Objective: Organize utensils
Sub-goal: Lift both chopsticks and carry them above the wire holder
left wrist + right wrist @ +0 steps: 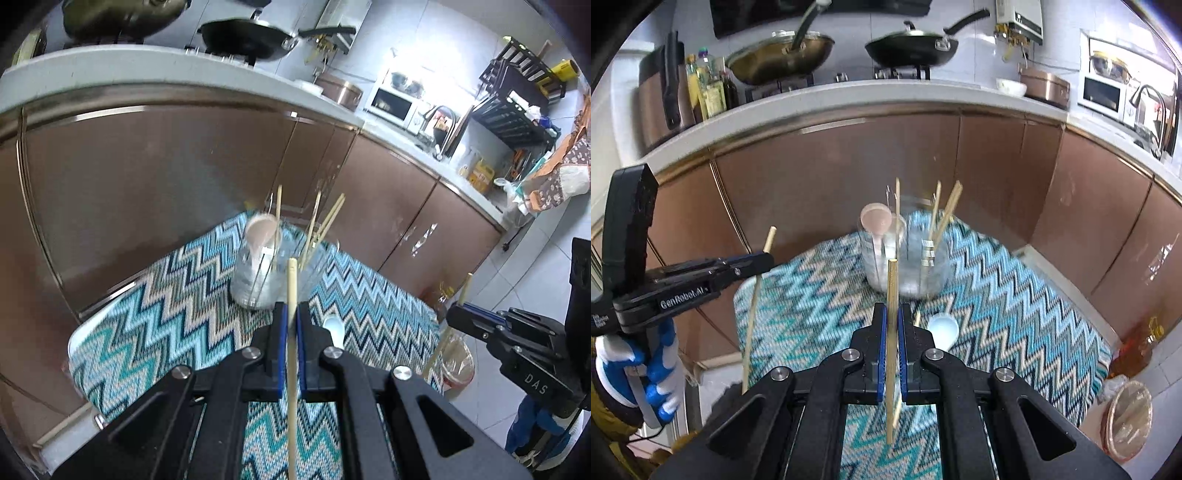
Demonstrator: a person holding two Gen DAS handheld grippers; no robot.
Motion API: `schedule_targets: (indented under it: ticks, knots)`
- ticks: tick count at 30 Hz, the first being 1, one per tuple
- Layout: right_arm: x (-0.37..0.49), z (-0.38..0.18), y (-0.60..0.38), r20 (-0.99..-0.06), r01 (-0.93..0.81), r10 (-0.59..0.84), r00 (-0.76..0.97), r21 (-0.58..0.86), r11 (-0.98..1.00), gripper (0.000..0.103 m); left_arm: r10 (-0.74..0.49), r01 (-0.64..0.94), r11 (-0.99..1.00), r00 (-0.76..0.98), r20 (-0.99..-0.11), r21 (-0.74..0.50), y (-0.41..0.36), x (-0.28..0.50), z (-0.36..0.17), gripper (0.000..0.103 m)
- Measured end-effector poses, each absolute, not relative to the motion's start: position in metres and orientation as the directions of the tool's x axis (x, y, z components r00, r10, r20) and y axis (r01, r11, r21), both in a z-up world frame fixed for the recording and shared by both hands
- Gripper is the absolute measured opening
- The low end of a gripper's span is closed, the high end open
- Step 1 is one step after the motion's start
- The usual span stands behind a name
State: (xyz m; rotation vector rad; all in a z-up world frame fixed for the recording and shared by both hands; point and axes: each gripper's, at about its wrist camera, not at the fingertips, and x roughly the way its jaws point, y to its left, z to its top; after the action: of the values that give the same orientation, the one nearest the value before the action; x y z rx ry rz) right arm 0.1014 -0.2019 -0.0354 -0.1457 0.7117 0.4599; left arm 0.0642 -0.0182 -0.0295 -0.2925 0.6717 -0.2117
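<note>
1. Each gripper carries one chopstick. The left gripper has its jaws clamped on the left chopstick, and the right gripper is clamped on the right chopstick; both sticks stand nearly upright between the blue pads.
2. Ahead on the zigzag cloth stands a clear jar, which already holds a pink spoon and several chopsticks. A white spoon lies on the cloth, just beside the right gripper.
3. The step in hand looks like carrying the sticks to the jar. To do it well, bring each lower tip over the rim before loosening, one hand at a time (the sticks already leaning inside could deflect a newcomer).
4. Keep the grip firm until the tip is inside, because a thin stick can swivel between the pads.
</note>
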Motion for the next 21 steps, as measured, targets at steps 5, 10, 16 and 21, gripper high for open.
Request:
schedule_targets:
  ticks: [5,10,16,21]
  knots:
    - [0.109,-0.008,-0.191,-0.589,-0.463,0.383,0.712,0.017,0.886,0.006,-0.281,0.119,0.94,0.802,-0.527,-0.32,-0.019,0.075,-0.007,0.004]
    - [0.12,0.014,-0.181,-0.516,-0.472,0.409,0.752,0.01,0.881,0.006,-0.262,0.132,0.945,0.851,-0.456,-0.298,-0.02,0.091,0.014,0.004]
    - [0.152,0.033,-0.181,-0.394,-0.468,0.447,0.803,0.047,0.882,0.006,-0.203,0.133,0.962,0.932,-0.3,-0.239,-0.024,0.116,0.042,0.004]
    - [0.185,0.038,-0.183,-0.295,-0.455,0.455,0.84,0.073,0.888,0.006,-0.154,0.116,0.971,0.972,-0.176,-0.208,-0.029,0.152,0.052,0.004]
